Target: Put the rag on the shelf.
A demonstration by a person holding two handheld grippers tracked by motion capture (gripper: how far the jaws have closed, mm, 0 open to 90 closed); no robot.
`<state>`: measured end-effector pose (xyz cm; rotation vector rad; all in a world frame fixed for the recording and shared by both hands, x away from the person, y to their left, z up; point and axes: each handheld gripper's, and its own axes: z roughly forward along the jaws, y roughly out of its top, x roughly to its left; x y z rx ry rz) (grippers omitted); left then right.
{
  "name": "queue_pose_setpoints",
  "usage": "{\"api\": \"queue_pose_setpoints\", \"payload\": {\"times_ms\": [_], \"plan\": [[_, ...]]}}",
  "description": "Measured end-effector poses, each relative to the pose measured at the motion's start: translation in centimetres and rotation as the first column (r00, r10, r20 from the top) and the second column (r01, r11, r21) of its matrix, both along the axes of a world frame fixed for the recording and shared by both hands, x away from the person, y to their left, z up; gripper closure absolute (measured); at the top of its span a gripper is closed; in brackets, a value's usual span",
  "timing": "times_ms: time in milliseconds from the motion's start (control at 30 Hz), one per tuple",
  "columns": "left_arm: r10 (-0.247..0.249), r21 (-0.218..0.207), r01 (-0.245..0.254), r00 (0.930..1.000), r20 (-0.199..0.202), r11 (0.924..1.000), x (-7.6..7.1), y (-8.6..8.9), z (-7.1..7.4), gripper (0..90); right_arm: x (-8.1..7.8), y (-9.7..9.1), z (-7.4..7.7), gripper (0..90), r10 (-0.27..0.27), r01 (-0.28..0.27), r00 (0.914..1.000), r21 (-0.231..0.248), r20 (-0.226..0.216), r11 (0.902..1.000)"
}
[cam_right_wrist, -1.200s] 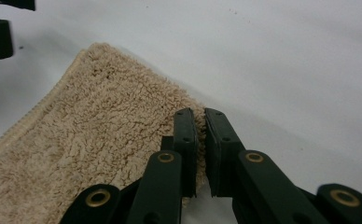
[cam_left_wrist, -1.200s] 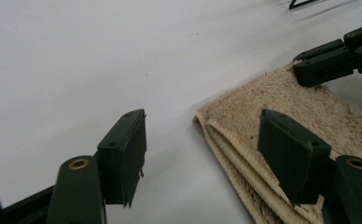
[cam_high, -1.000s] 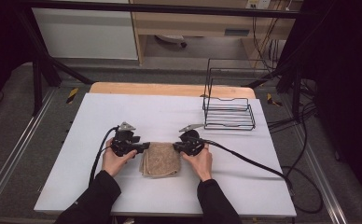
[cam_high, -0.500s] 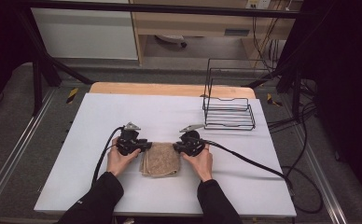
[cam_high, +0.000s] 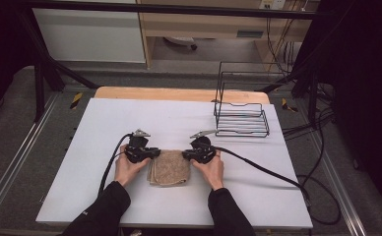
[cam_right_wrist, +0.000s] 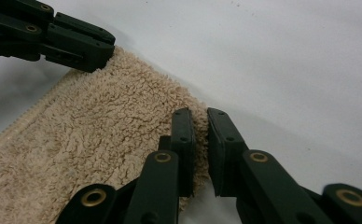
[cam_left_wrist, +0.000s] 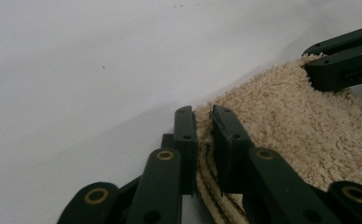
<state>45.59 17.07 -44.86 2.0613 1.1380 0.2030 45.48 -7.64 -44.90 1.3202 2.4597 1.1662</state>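
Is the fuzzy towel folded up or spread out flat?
Folded. The towel is a small thick pad, and stacked layers show at its edge in the left gripper view.

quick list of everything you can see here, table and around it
towel: one, beige, folded, near middle of the table between the two grippers
wire rack: one, black, far right part of the table
table: one, white top with a wooden strip along the far edge
cabinet: one, white, on the floor beyond the table
cables: several, black, on the floor right of the table
left gripper: one, black, jaws just closing onto the towel's left far corner
right gripper: one, black, shut on the towel's right far corner
hands: two, black sleeves, each holding a gripper
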Motion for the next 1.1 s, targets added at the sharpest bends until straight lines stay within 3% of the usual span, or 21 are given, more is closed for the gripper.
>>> {"api": "queue_pose_setpoints", "payload": {"times_ms": [167,533,633,1100], "plan": [[-0.004,-0.005,0.005,0.9999,0.013,1.0000,-0.1,0.1,0.2,82.5,-0.2,0.0,0.1,84.4,-0.002,0.002,0.9998,0.003,0.018,1.0000],[-0.040,-0.061,0.048,0.9923,0.118,0.9970,-1.7,0.9,2.7,82.5,-1.5,-1.2,2.0,84.6,0.009,-0.015,0.9974,0.087,0.072,0.9961],[-0.046,-0.071,0.055,0.9912,0.124,0.9960,-2.1,1.1,3.2,82.5,-2.0,-1.4,2.8,84.6,0.019,-0.028,0.9967,0.116,0.079,0.9929],[-0.064,-0.103,0.085,0.9800,0.188,0.9910,-3.8,1.0,5.7,82.5,-3.9,-2.5,5.3,85.0,0.041,-0.067,0.9874,0.167,0.153,0.9837]]}}
